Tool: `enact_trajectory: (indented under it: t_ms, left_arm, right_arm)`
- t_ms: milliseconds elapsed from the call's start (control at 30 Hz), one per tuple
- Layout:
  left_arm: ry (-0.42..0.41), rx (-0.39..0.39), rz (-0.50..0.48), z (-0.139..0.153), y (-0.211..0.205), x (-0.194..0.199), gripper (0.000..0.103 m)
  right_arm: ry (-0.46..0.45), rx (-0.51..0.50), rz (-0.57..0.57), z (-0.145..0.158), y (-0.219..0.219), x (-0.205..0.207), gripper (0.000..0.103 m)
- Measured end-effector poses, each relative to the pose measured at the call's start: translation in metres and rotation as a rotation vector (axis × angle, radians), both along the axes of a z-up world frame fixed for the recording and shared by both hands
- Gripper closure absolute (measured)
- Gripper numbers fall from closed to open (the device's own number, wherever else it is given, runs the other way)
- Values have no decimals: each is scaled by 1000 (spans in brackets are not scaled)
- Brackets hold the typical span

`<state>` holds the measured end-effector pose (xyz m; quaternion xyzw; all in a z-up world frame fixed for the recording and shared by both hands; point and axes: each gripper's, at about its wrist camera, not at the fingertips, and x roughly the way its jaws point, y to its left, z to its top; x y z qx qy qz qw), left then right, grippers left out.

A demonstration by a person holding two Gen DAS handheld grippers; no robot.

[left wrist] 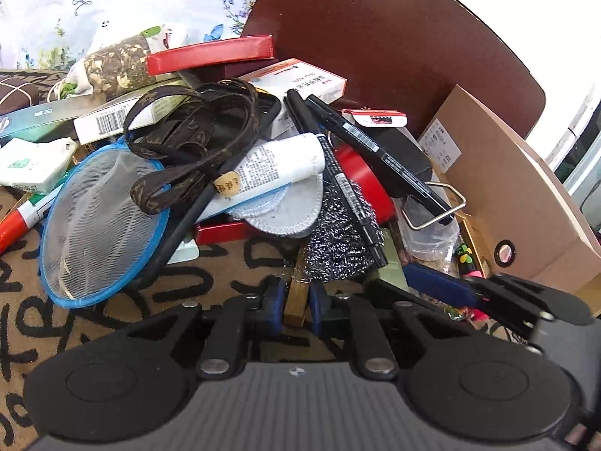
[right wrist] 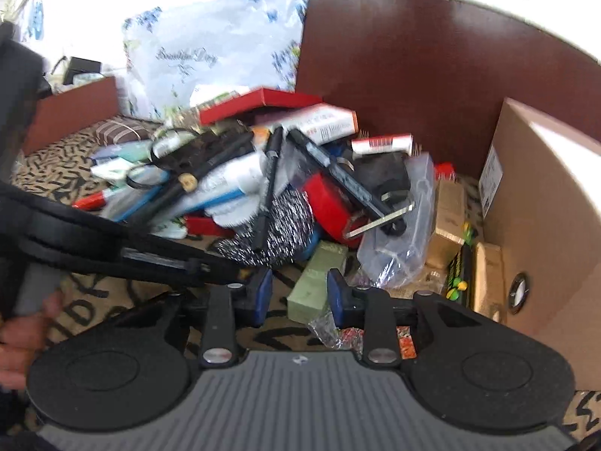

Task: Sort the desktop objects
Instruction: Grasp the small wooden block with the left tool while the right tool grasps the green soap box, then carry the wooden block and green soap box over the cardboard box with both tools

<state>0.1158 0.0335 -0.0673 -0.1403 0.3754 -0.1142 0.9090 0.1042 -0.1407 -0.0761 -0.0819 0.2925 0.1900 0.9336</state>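
Standing upright between the blue pads, a small tan wooden block is clamped by the left hand-held gripper, just before one steel-wool scourer; the right hand-held gripper is apart around one green box, untouched; two black marker pens cross the pile

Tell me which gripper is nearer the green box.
Right. The right gripper has its jaws astride the green box; the left gripper sits off to its left, by the steel scourer.
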Motion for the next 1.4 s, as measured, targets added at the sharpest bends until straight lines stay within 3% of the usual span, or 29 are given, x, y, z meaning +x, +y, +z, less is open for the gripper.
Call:
enact_trajectory:
  t_ms: [100,167,200,267,300,800,967,1033,1067,1167,1233,1400]
  left_arm:
    - [-9,14,-19,0,-6,2,75]
    - [-15,28,-23,0,-10,3,74]
    - [-16,39,-28,-1,-11,3,75]
    - [-17,73,-35,-1,-14,1,89]
    - [-10,77,-42,-1,-14,0,92]
    - [35,99,-169,2,-13,-79,92]
    - [40,97,-154,2,-19,-79,79]
    - [35,95,-157,2,-22,-77,67]
    - [32,99,-156,2,-23,-76,66]
    - [22,140,-167,1,-29,-73,70]
    - [19,182,-170,2,-32,-72,84]
    - [8,202,-163,0,-34,-73,82]
  right_arm:
    - [31,-21,-24,-11,1,9,72]
    - [29,-17,-25,-13,0,6,76]
    - [28,-20,-29,-11,-1,3,80]
    - [34,-11,-32,-8,-5,-1,81]
    - [42,-2,-28,-6,-7,-4,81]
    - [120,24,8,-1,-42,-102,82]
    - [134,22,3,-5,-45,-113,81]
    - [132,27,2,-3,-45,-112,80]
    - [127,26,4,-3,-44,-111,80]
    - [126,23,1,-4,-41,-106,80]
    - [128,24,-4,-5,-39,-103,80]
    - [125,19,-2,-10,-36,-96,80]
